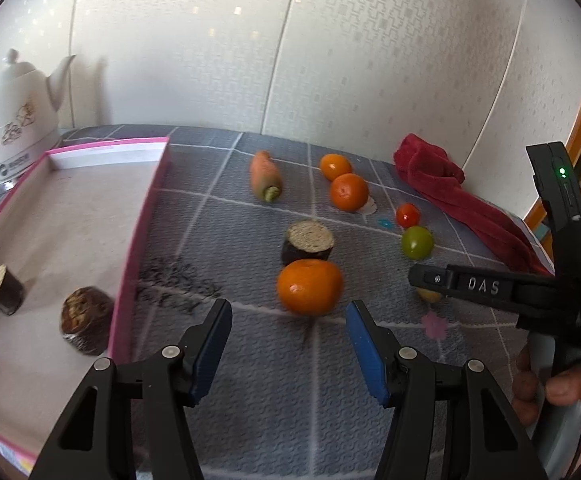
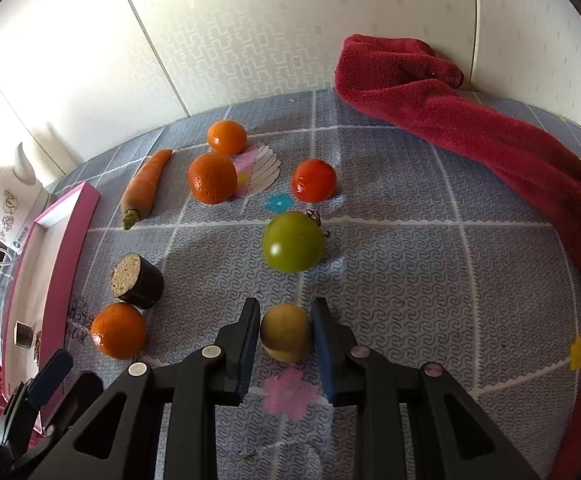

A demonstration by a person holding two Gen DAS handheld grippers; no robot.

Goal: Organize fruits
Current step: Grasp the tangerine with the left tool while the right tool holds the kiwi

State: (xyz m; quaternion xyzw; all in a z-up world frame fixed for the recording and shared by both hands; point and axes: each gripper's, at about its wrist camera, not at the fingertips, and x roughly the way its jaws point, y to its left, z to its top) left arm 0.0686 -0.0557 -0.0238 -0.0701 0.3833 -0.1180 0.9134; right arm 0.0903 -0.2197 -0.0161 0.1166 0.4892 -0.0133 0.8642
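My left gripper [image 1: 289,308] is open just short of a large orange [image 1: 309,287] on the patterned cloth; the fruit lies ahead of the blue pads [image 1: 364,344], untouched. My right gripper [image 2: 286,305] is shut on a small yellow-green fruit [image 2: 286,332], its pads pressing both sides; the left wrist view shows this gripper [image 1: 430,280] at the right. Beyond it lie a green tomato [image 2: 293,242], a red tomato [image 2: 313,181], two more oranges [image 2: 212,178] [image 2: 226,136] and a carrot [image 2: 146,184].
A pink-rimmed tray [image 1: 140,216] on the left holds two dark cut chunks [image 1: 4,289] [image 1: 86,316]; a third chunk [image 1: 308,242] stands on the cloth behind the large orange. A white kettle [image 1: 14,120] stands at back left, a red towel [image 2: 470,120] at back right.
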